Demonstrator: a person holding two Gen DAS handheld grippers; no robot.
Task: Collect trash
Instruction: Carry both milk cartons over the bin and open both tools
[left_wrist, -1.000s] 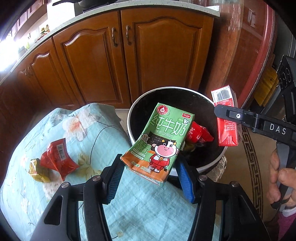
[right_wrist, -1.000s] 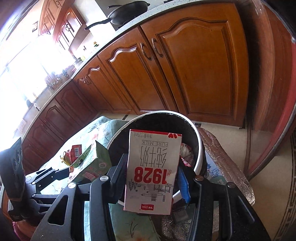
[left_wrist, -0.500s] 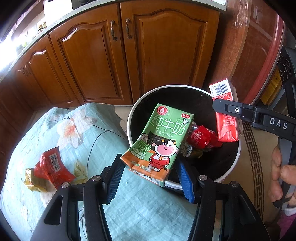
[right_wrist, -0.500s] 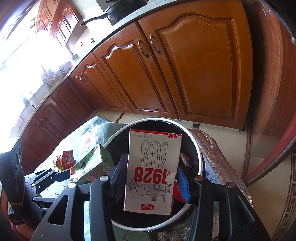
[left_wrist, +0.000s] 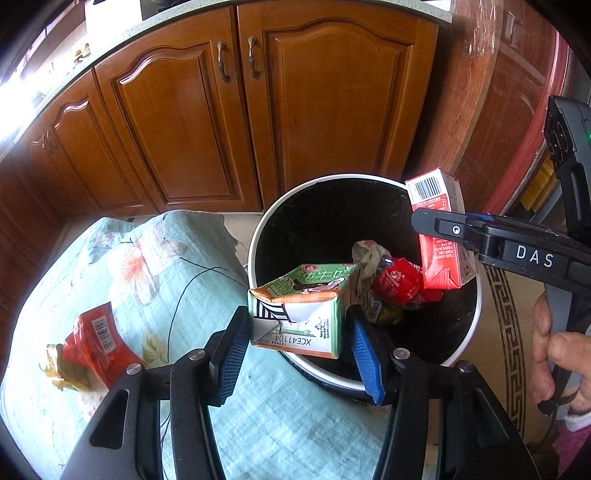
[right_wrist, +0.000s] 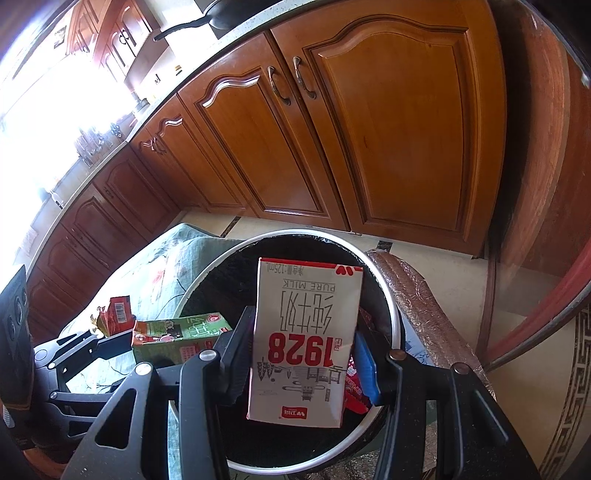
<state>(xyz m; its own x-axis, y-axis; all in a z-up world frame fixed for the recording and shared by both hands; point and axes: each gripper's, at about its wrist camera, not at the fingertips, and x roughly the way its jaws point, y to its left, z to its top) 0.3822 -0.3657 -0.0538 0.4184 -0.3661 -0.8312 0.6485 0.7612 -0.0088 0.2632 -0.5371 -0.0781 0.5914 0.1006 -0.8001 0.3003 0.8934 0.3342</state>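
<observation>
With the left tongs (left_wrist: 299, 347) clamping the green carton (left_wrist: 301, 310) and the right tongs (right_wrist: 303, 363) gripping the white carton (right_wrist: 304, 339), carry both fully over the bin (left_wrist: 258, 236) before opening.

Green milk carton (left_wrist: 301, 314) is held tipped between left gripper (left_wrist: 299, 343) pads over bin rim (left_wrist: 255, 240); red carton (left_wrist: 441, 229) is clamped by right gripper (left_wrist: 428, 221).

Red wrapper (left_wrist: 96, 339) on floral cloth (left_wrist: 166, 266)
</observation>
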